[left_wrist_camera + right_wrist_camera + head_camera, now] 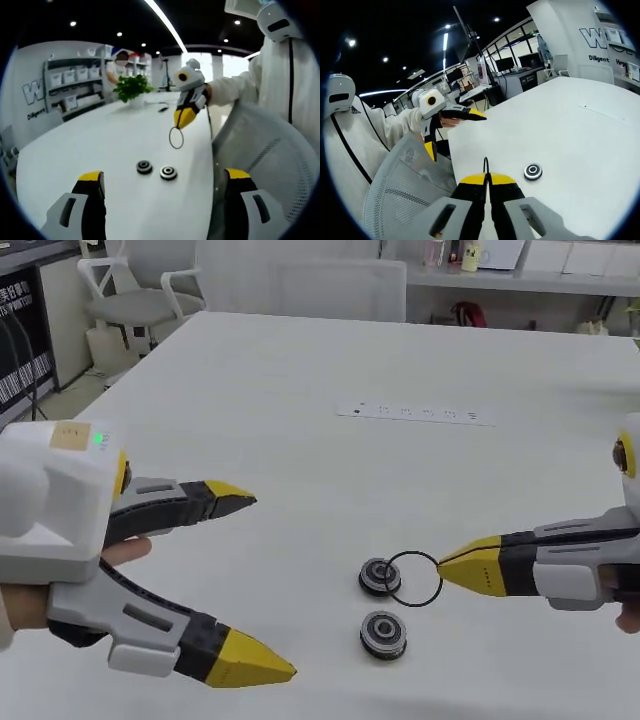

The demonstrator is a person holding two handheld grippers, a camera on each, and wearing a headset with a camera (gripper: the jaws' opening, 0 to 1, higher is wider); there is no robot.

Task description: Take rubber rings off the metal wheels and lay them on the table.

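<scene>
Black rubber ring is hanging from the tips of the right gripper, whose jaws are pinching fully closed on its edge. In the left gripper view the ring is dangling clear above the table, just over the two metal wheels. The farther wheel and the nearer wheel are lying flat, close together. Whether either is carrying a ring cannot be told for certain, though the nearer one is showing a dark outer band. The left gripper is hovering well apart to the side, jaws spread wide, holding nothing.

Step in hand, as judged: laying the freed ring down. Doing it well means carrying the ring sideways to bare tabletop, away from both wheels. It is then lowered until it is lying flat, and only then are the jaws parted, so that it is not dropping onto a wheel or looping one.

A white power strip is lying farther back, well clear, and office chairs are standing beyond the table edge. Only the wheels themselves are crowding the path.
</scene>
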